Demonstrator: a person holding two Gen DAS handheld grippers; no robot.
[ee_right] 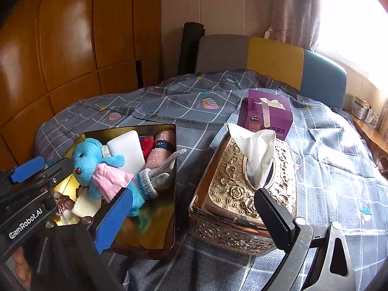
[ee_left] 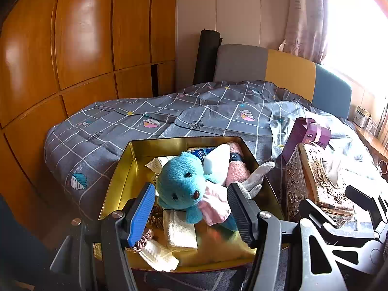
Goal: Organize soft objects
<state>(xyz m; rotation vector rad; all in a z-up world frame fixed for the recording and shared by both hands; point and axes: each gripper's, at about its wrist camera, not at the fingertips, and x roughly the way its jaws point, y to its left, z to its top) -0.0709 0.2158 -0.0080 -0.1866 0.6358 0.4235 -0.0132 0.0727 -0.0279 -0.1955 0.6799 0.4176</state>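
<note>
Soft toy lies in the tin between the left gripper's parted fingers, unclamped; right gripper, fingers also apart, empty beside the tissue box.

blue teddy bear: 1 | gold tin: 1 | ornate tissue box: 1 | purple carton: 1 | grey glove: 1

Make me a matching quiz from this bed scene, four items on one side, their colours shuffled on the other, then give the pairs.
Items:
1. plush bear
2. tissue box
3. snack carton
4. rolled towel

Colours:
A. purple
B. pink
C. blue
D. ornate gold

Pairs: 1-C, 2-D, 3-A, 4-B
</note>
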